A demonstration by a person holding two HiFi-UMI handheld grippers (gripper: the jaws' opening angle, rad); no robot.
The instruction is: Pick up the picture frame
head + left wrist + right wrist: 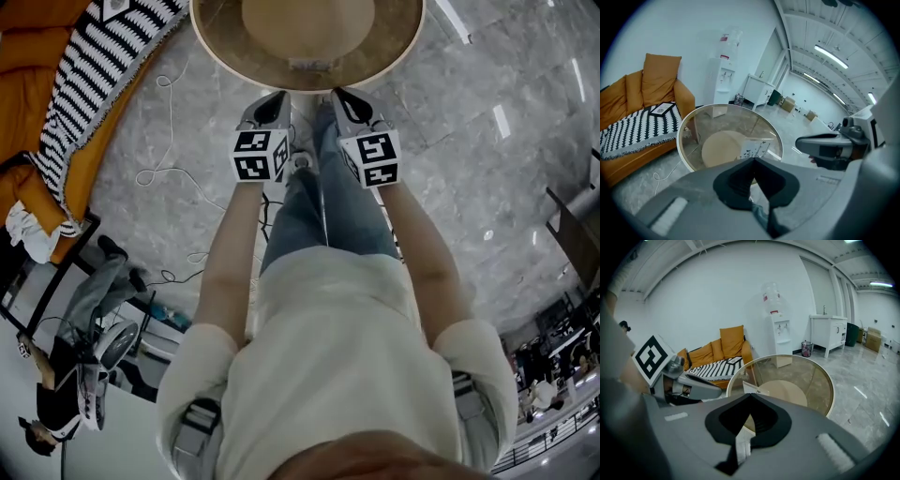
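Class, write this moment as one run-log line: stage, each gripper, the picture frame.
stage: approach | left gripper: shut, empty | right gripper: shut, empty | picture frame: on glass table, not yet gripped

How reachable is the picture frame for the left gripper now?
Probably yes: the picture frame stands at the glass table's near edge, straight ahead of the left gripper, nothing between; its fingers must open first.

1 round glass-top table with cream rim. 1 white picture frame with small black print. 1 orange fabric sofa. 1 black-and-white striped blanket. 1 white water dispenser. 1 white cabinet. 2 grippers: left gripper, right gripper. 2 black-and-white marker cubes, one per gripper.
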